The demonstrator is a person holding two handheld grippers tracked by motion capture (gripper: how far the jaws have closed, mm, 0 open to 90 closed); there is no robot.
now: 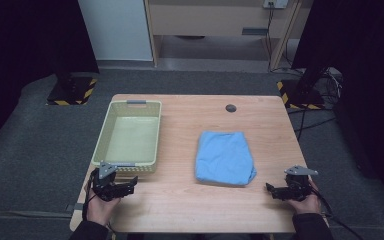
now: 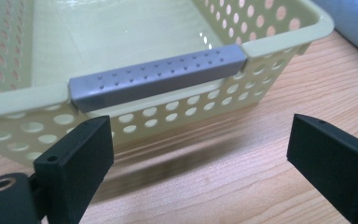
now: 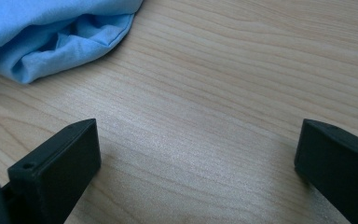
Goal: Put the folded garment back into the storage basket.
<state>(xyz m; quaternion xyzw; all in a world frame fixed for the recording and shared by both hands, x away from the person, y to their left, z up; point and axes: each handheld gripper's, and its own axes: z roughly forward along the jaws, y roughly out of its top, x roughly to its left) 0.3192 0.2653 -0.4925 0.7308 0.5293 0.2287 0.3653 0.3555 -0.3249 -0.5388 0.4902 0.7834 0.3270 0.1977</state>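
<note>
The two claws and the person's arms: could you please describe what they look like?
Each hand holds a black claw, left claw and right claw, and each one has a grey three-cornered plate on top. In the gripper views the jaws are flat, blocky black slabs with a small hole near the tip. A black cable trails from each one. The person wears dark sleeves.

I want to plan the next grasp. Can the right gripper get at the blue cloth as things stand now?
Probably yes. The right gripper is open, and only bare table lies between it and the folded blue cloth; nothing stands in its way.
</note>
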